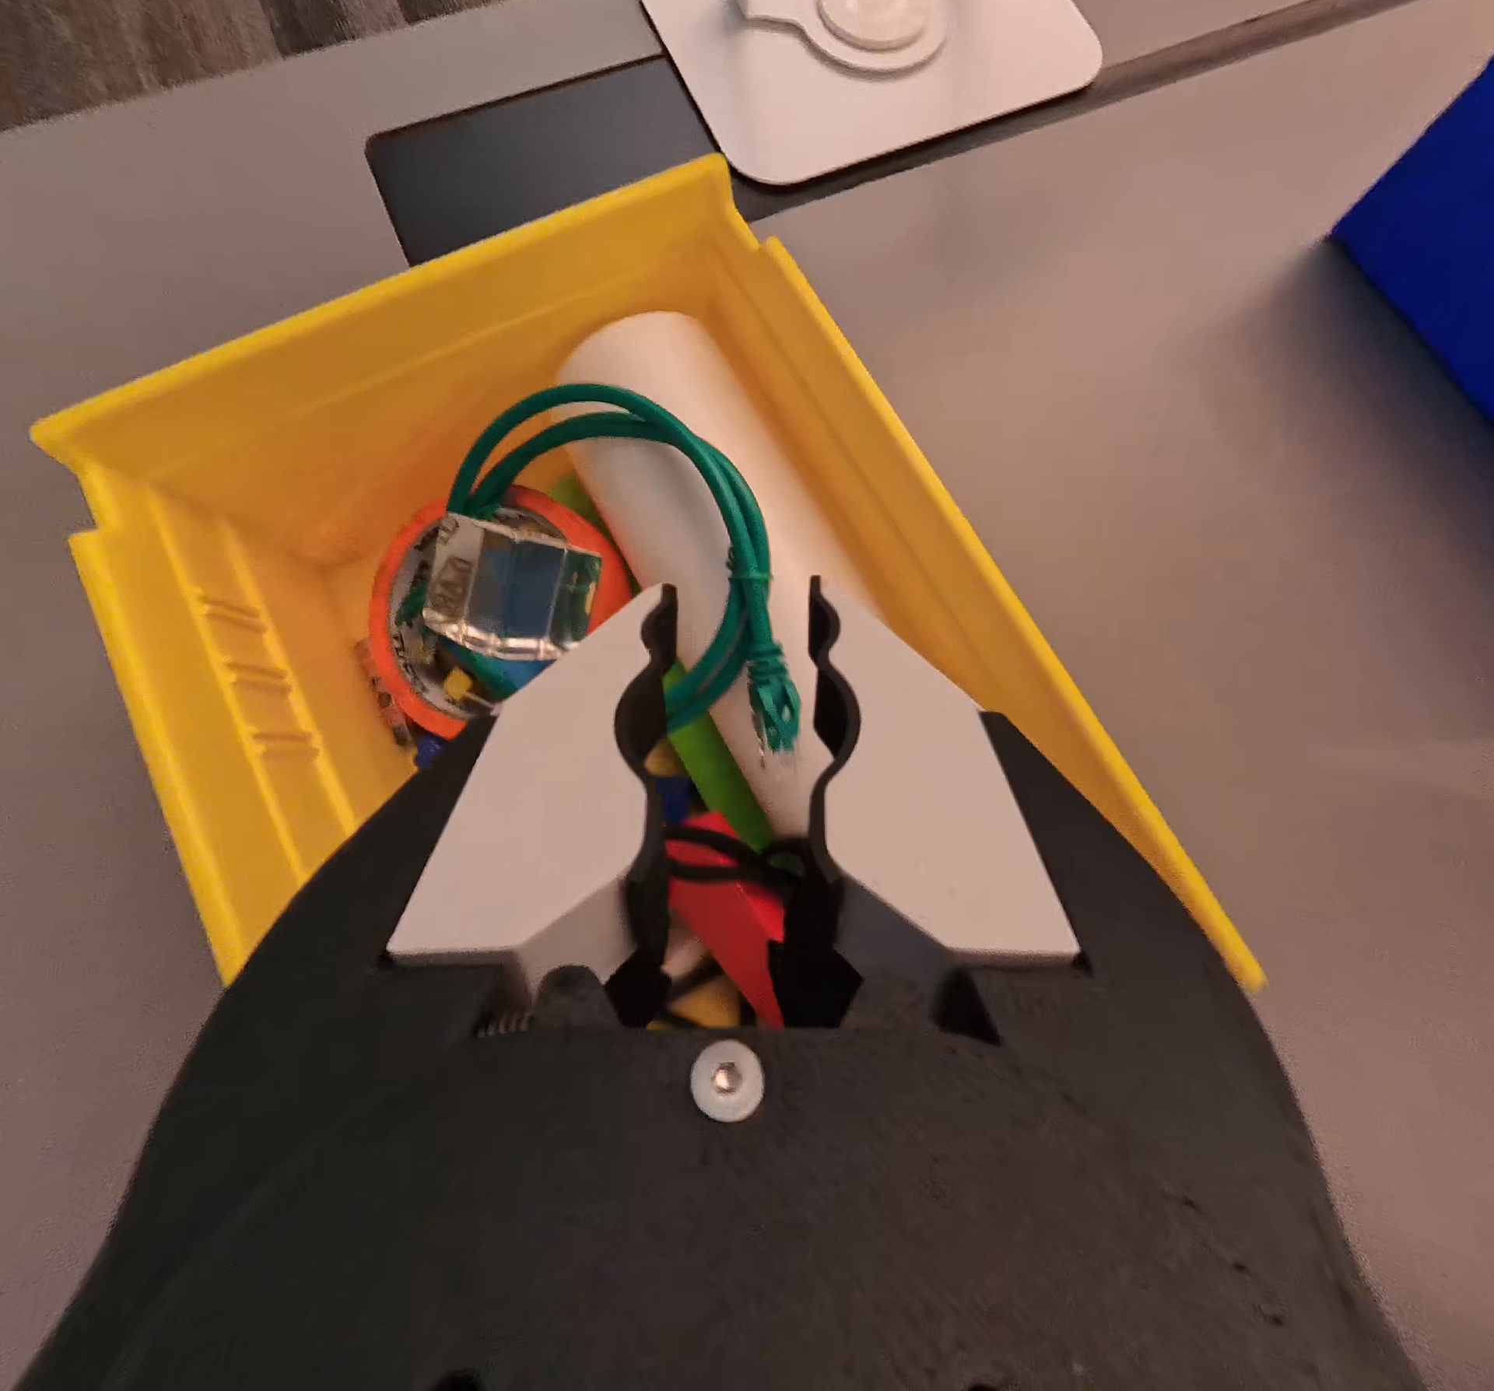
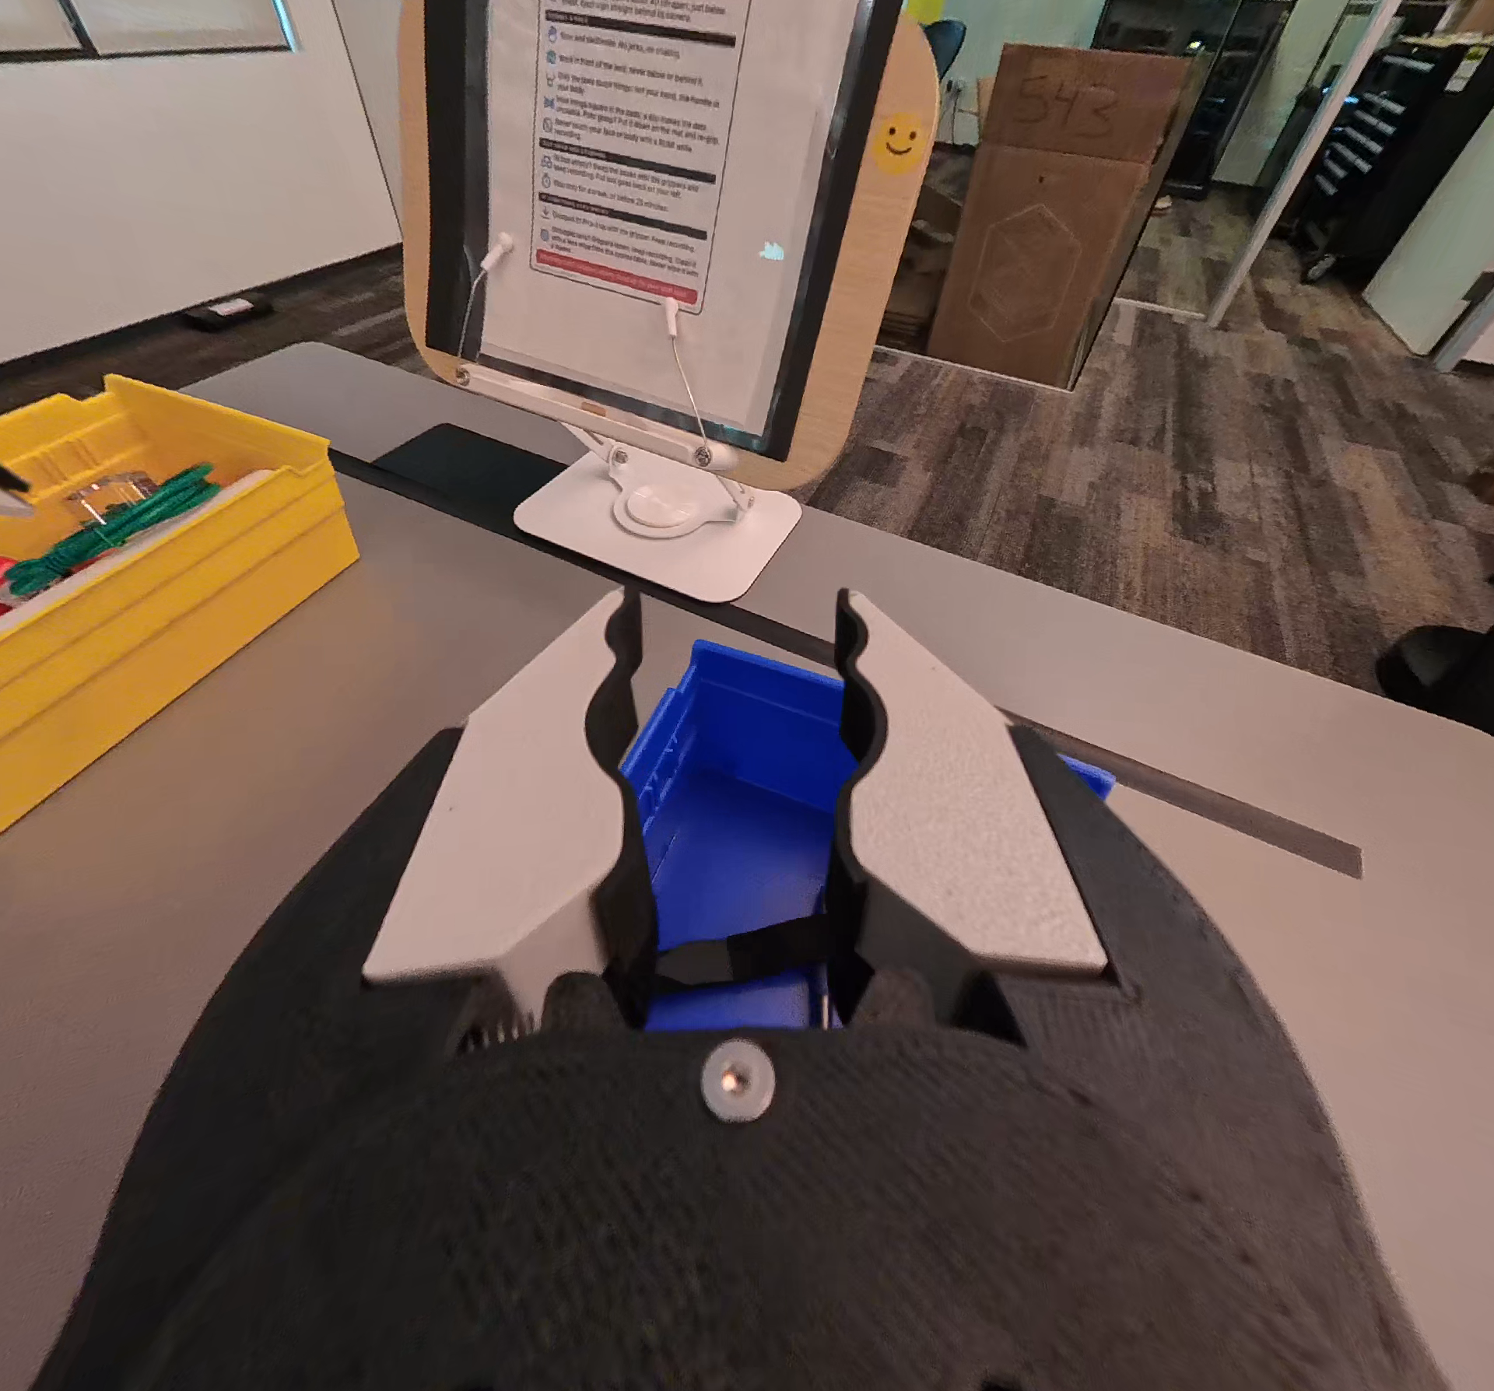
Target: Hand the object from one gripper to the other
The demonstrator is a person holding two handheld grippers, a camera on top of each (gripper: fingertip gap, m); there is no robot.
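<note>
A yellow bin (image 1: 453, 382) on the grey table holds a coiled green cable (image 1: 719, 512), a white tube (image 1: 687, 463), a green stick (image 1: 711, 754), an orange-rimmed round thing with a clear packet (image 1: 501, 592) on it, and a red piece (image 1: 728, 891). My left gripper (image 1: 740, 600) is open and empty, right over the bin, with the cable's end between its jaws. My right gripper (image 2: 736, 617) is open and empty above a blue bin (image 2: 728, 802). The yellow bin also shows in the right wrist view (image 2: 202, 544), at the left.
A screen on a white stand (image 2: 663, 520) stands at the table's far edge; its base shows in the left wrist view (image 1: 873, 43). A dark mat (image 1: 517, 156) lies behind the yellow bin. The blue bin's corner (image 1: 1439, 261) is at the right. Carpet lies beyond the table. One gripper's finger ends stand about 45 cm off the other's.
</note>
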